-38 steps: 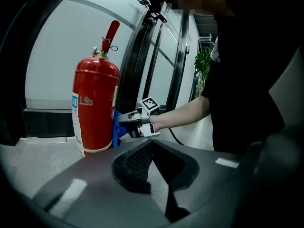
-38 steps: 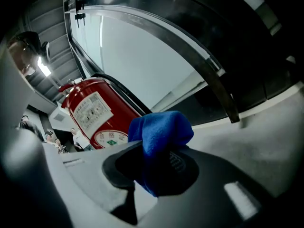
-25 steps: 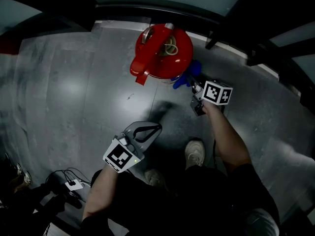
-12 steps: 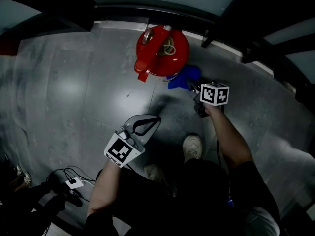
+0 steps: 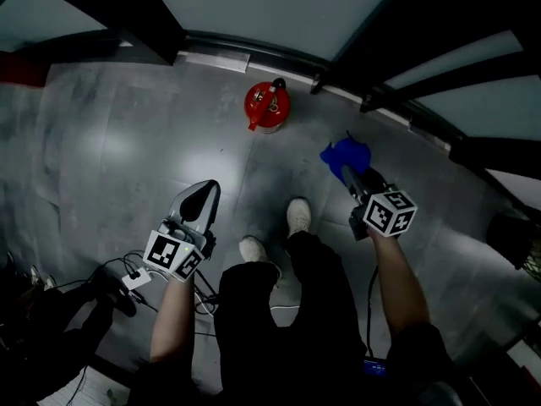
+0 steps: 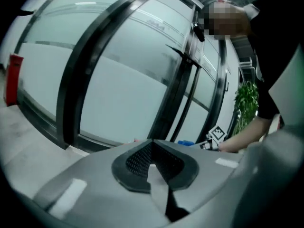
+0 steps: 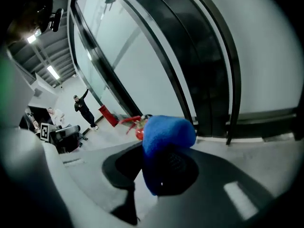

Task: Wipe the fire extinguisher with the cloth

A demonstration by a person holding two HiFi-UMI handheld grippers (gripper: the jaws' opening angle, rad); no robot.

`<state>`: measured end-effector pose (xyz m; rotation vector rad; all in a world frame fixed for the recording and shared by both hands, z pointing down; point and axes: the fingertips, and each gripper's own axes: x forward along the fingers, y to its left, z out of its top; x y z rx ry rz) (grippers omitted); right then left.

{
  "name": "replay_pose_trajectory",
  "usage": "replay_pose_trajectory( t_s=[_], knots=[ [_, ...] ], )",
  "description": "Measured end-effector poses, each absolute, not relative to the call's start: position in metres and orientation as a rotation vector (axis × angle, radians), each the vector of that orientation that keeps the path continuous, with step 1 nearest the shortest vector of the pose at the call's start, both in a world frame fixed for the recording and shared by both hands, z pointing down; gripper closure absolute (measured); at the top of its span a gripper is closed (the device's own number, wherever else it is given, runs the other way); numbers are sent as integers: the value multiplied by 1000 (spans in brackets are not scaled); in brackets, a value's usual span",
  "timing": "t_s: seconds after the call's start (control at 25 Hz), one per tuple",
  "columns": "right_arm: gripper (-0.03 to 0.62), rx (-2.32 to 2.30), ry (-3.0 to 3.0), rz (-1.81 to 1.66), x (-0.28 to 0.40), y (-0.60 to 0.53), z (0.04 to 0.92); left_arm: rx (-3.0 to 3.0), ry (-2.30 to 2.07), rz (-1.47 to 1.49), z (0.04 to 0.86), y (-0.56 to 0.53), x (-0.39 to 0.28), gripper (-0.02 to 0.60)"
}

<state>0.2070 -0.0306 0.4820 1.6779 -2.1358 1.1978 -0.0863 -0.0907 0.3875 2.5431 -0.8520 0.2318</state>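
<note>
Fire extinguisher (image 5: 268, 106): a red cylinder with a red handle on top, standing upright on the grey floor (image 5: 127, 142) close to the foot of the glazed wall (image 5: 279, 7). Cloth (image 5: 345, 154): bright blue and bunched, clamped between the jaws of the right gripper (image 5: 349, 172), well apart from the extinguisher.

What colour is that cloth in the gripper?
Bright blue. The cloth shows best in the right gripper view.

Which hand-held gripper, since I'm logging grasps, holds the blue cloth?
The right hand-held gripper: its jaws clamp the blue cloth; the left hand-held gripper is shut on nothing.
</note>
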Motion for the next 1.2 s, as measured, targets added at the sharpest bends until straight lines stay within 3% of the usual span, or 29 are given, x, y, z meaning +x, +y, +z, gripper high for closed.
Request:
replay_pose_trajectory(
  t_s=[0.28,0.48,0.84,1.2],
  knots=[
    [522,1716,-2322,925,193,-37,195,2603,-966,121,139,-89,-119,574],
    [522,1813,-2495,754,172,7,55,2647,-1089,75,29,-30,-167,574],
    [522,1833,-2679,670,163,114,-40,2633,-1230,-4,-53,80,-196,574],
    [522,1800,-2792,438,168,192,-100,2633,-1344,-63,-81,169,-163,574]
  ],
)
